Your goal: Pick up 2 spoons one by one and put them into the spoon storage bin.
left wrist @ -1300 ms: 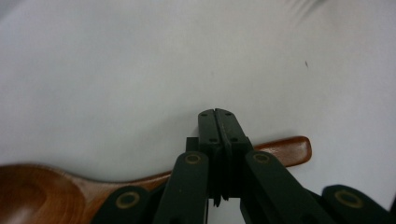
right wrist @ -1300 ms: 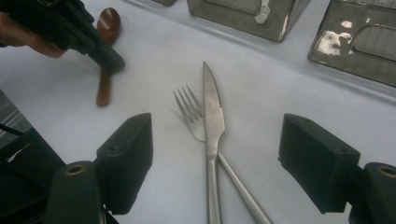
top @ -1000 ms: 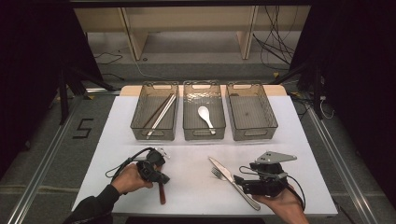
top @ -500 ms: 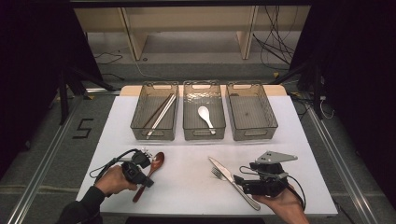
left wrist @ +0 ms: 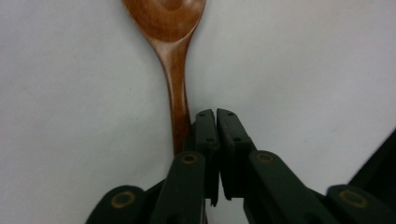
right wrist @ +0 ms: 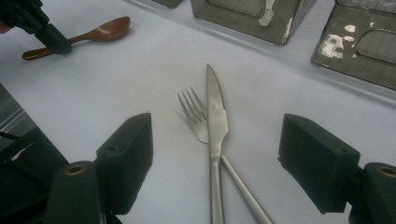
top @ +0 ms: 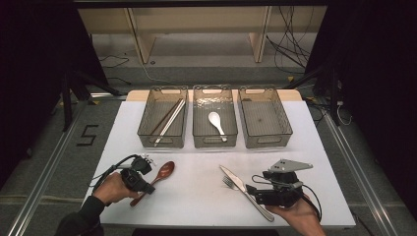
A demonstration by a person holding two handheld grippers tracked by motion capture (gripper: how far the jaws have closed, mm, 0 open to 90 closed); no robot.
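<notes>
A brown wooden spoon lies on the white table at the front left. My left gripper rests over its handle. Its jaws have just parted by a hairline; the handle runs beside and under the left jaw, not between the pads. At the front right, a steel knife lies across a fork. My right gripper stands open just behind them, one jaw on each side, touching neither.
Three grey mesh bins stand in a row at the back. The left bin holds chopsticks, the middle bin holds a white spoon, and the right bin has nothing in it. Dark floor surrounds the table.
My left hand has slid left along the front of the table. The wooden spoon, under the gripper a second ago, now lies out on the table with its bowl ahead of the jaws. The right hand stays put.
</notes>
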